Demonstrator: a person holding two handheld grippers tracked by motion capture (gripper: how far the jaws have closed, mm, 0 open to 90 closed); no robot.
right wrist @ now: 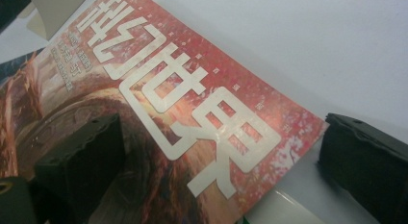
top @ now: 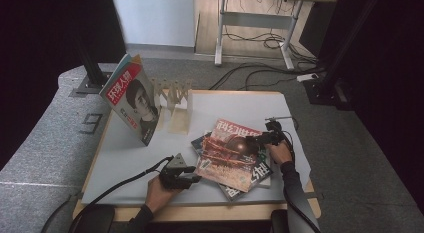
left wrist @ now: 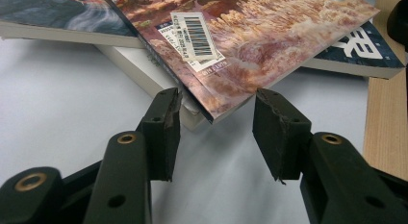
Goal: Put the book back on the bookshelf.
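Note:
A red magazine [top: 230, 150] with large pale characters tops a loose stack right of the table's centre. Its near corner [left wrist: 211, 108] with a barcode label overhangs the stack, and my left gripper [left wrist: 216, 132] stands open with that corner between its jaws, neither pad pressing on it. At the magazine's far right corner [right wrist: 288, 132] my right gripper [right wrist: 221, 137] is open too: one jaw hovers over the cover, the other is past the edge, above the white table. From above, the left gripper [top: 192, 177] sits at the stack's left and the right gripper [top: 257, 139] at its upper right.
Under the red magazine lie a blue one [left wrist: 365, 48] and a thick white-edged book [left wrist: 139, 65]. Another magazine [top: 132, 100] stands tilted against a wooden rack [top: 172, 95] at the back left. The table's wooden edge [left wrist: 385, 118] runs close by.

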